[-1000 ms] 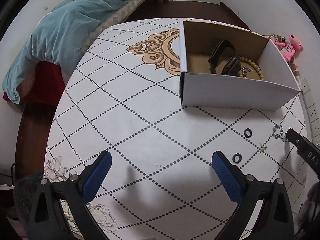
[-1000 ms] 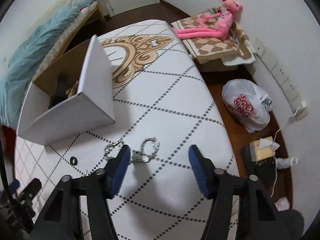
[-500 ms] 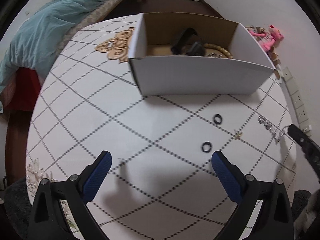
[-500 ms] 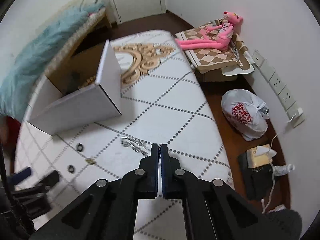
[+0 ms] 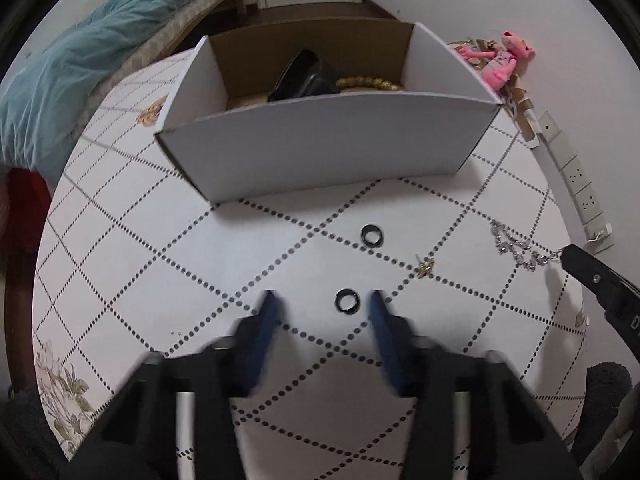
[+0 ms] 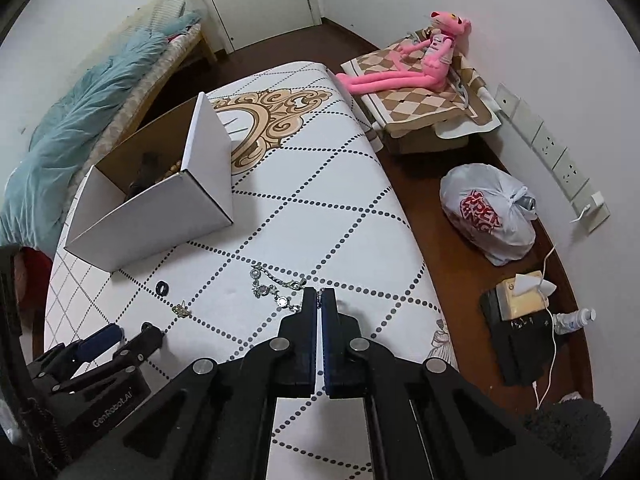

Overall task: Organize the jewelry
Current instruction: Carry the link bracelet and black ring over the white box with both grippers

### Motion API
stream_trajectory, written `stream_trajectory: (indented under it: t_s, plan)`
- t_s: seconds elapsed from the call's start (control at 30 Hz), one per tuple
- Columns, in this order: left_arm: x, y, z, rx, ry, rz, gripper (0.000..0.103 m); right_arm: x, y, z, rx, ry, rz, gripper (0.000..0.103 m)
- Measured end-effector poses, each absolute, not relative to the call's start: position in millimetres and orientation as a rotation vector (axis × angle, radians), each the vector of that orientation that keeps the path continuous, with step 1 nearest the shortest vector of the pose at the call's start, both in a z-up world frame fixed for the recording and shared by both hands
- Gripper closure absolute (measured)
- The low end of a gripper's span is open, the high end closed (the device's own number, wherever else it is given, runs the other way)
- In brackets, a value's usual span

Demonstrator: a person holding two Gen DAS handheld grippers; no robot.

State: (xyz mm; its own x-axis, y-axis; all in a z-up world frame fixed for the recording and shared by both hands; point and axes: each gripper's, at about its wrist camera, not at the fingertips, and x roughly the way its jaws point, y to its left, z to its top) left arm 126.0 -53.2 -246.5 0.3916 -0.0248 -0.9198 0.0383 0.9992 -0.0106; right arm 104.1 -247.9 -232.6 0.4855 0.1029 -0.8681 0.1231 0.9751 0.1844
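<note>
My left gripper (image 5: 322,302) is open low over the table, its blue fingers on either side of a black ring (image 5: 347,301). A second black ring (image 5: 372,235) and a small gold earring (image 5: 425,267) lie beyond it. My right gripper (image 6: 319,296) is shut on the end of a silver chain bracelet (image 6: 276,284), which trails over the table; the chain also shows in the left wrist view (image 5: 516,248). The white cardboard box (image 5: 320,148) holds a black watch (image 5: 304,80) and a wooden bead bracelet (image 5: 368,82).
The oval table (image 6: 320,200) has a dotted diamond pattern and drops off at the right. On the floor there are a plastic bag (image 6: 488,212), a tissue box (image 6: 520,296) and a pink plush toy (image 6: 420,64). A bed with a teal blanket (image 6: 80,120) stands at the left.
My left gripper has moved down and forward and its fingers have narrowed around the near black ring. My right gripper closed on the silver chain and has dragged it straighter.
</note>
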Motion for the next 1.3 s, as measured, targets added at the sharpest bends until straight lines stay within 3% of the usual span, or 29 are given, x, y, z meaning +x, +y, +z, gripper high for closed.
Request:
stream_trajectory:
  t_s: [0.1, 0.33, 0.7, 0.9, 1.3]
  plan:
    - [129, -56, -246, 0.020, 1.159, -0.056, 0.093, 104, -248, -232, 0.235, 1.063, -0.010, 0.101]
    - [129, -53, -237, -0.010, 1.146, -0.079, 0.093, 106, -246, -213, 0.262, 1.034, 0.029, 0.101]
    - [147, -15, -148, -0.118, 1.044, -0.143, 0.093, 129, -225, -111, 0.281, 0.877, 0.228, 0.101]
    - [183, 6, -125, -0.160, 1.030, -0.173, 0.093, 164, -200, -68, 0.217, 0.825, 0.298, 0.101]
    - [270, 28, -167, -0.186, 1.180, -0.171, 0.093, 250, -149, -128, 0.112, 1.031, 0.323, 0.101]
